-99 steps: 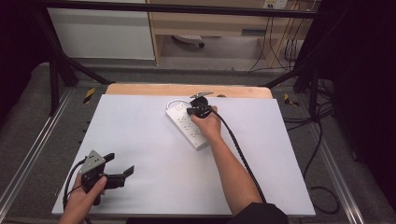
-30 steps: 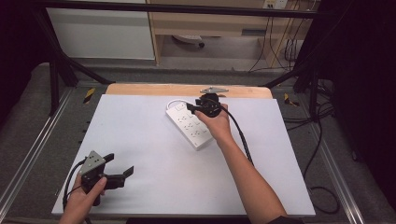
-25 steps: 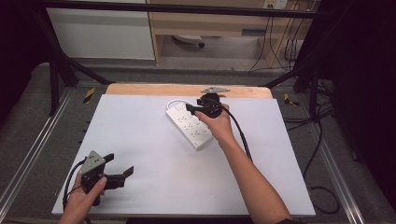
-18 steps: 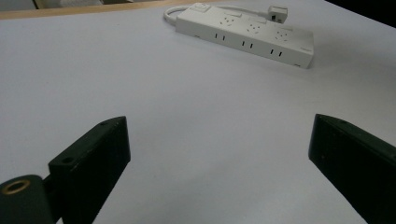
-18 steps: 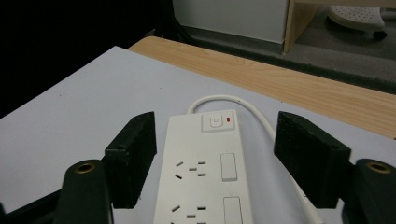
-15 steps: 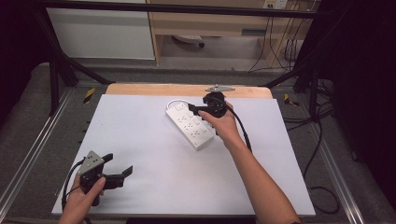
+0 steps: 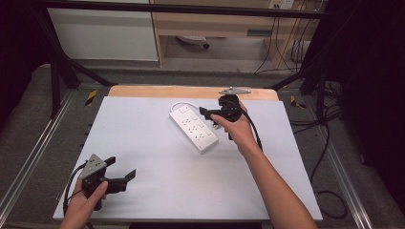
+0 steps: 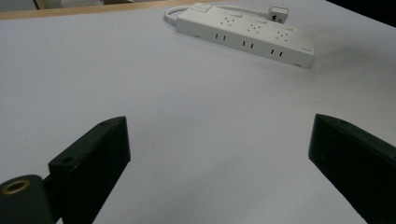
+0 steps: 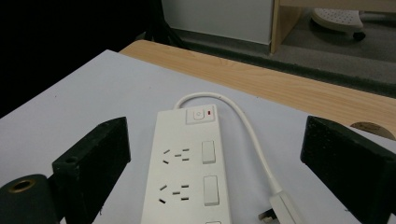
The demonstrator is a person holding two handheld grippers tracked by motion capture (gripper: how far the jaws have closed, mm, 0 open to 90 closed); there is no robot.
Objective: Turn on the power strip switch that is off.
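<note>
A white power strip (image 7: 193,129) lies slantwise on the far middle of the white table (image 7: 167,191), its short cord looping back to a white plug (image 9: 280,210). My right gripper (image 7: 210,119) hovers just right of the strip's far end. Its jaws have just been opening and stand wide apart, with nothing pressed between them. In the right gripper view the strip (image 9: 189,172) with its switch end lies below and ahead of the right gripper (image 9: 217,128). My left gripper (image 7: 119,168) rests open near the front left corner. The strip (image 8: 245,35) lies far ahead of the left gripper (image 8: 219,122).
A wooden edge (image 7: 167,91) borders the table's far side. Metal rails (image 7: 28,157) run along both sides. Cables (image 7: 329,143) trail on the floor at the right. A pale cabinet (image 7: 105,33) and wooden shelving (image 7: 215,24) stand behind the table.
My right gripper has drawn back to the right and lifted slightly off the strip's far end, with its jaws opening. The left gripper has kept still.
</note>
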